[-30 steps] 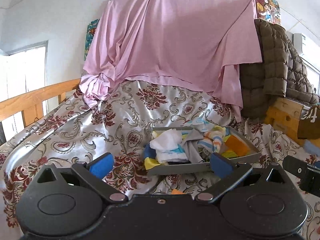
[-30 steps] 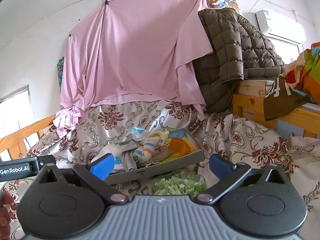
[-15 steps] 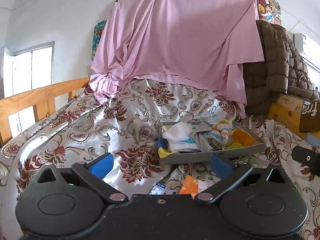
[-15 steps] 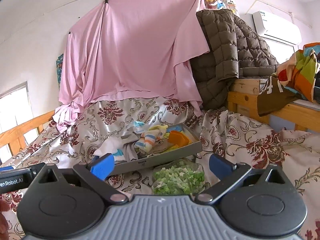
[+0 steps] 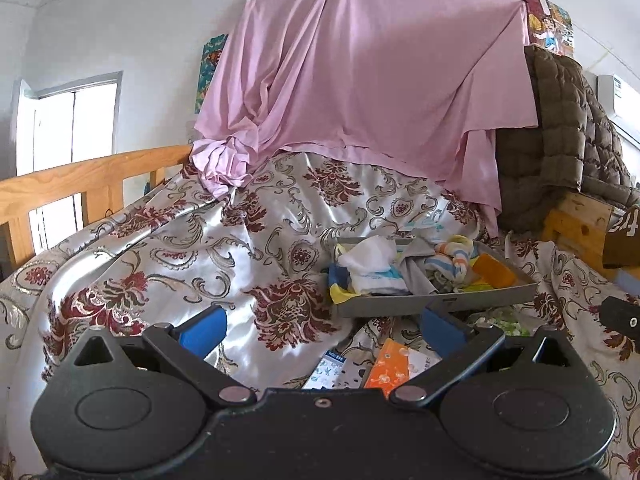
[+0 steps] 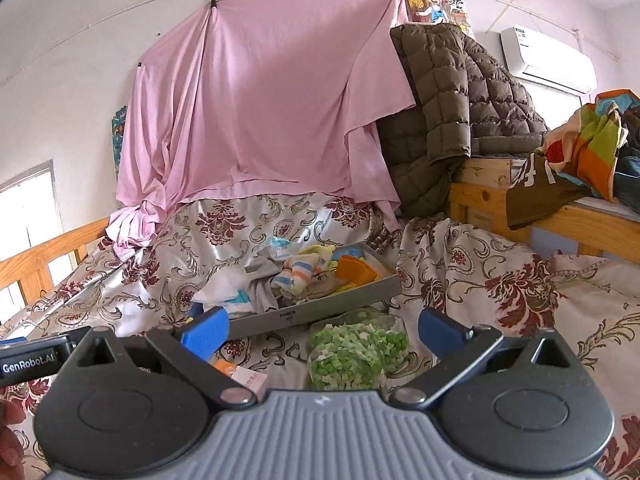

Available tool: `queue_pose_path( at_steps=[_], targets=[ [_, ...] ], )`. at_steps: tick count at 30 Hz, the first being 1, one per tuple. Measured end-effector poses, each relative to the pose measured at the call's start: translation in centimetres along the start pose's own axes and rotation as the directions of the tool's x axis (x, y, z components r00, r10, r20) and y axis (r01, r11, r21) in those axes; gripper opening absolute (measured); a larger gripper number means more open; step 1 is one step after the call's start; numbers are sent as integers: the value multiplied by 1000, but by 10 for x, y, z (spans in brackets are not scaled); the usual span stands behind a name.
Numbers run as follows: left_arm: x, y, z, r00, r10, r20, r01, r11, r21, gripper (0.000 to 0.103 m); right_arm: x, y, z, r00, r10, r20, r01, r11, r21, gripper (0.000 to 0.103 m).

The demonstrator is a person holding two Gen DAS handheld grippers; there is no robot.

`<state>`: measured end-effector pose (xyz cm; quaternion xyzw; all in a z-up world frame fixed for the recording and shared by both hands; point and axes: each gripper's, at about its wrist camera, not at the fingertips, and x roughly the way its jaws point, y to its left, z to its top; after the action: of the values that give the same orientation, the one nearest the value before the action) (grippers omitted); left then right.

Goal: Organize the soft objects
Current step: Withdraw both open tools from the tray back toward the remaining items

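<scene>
A grey tray (image 5: pixel 440 302) (image 6: pixel 320 311) sits on the floral bedspread, filled with soft things: a white cloth (image 5: pixel 372 264), a striped sock (image 5: pixel 454 260) (image 6: pixel 298 270), an orange piece (image 5: pixel 494 270) (image 6: pixel 356 268). In front of it lie an orange packet (image 5: pixel 386 372) (image 6: pixel 240 374), a blue-white packet (image 5: pixel 326 372) and a green-white patterned cloth (image 6: pixel 352 350). My left gripper (image 5: pixel 322 330) is open and empty, short of the tray. My right gripper (image 6: pixel 322 330) is open and empty, above the green cloth.
A pink sheet (image 5: pixel 360 72) hangs on the back wall. A brown quilted jacket (image 6: pixel 452 112) drapes over a wooden bunk frame (image 6: pixel 520 216) on the right. A wooden bed rail (image 5: pixel 80 184) runs along the left. The other gripper's body shows at far left (image 6: pixel 32 356).
Both grippers have drawn back from the tray. The left view has swung left, so the tray now sits further right and the packets in front of it show.
</scene>
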<state>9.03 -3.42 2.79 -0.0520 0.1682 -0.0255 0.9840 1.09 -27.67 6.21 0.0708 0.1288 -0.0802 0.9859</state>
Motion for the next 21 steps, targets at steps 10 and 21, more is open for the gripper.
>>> queue_pose_path(
  at_steps=[10,21],
  targets=[
    [-4,9,-9,1000,23,-10,-23,1000,-4,102,-6,5,-4,1000,-5,-13,5,1000,-15,103],
    [-9,10,-21,998,62,-28,-61,998,18,102,-4,12,-11,999,0,-54,-1,1000,-27,103]
  ],
)
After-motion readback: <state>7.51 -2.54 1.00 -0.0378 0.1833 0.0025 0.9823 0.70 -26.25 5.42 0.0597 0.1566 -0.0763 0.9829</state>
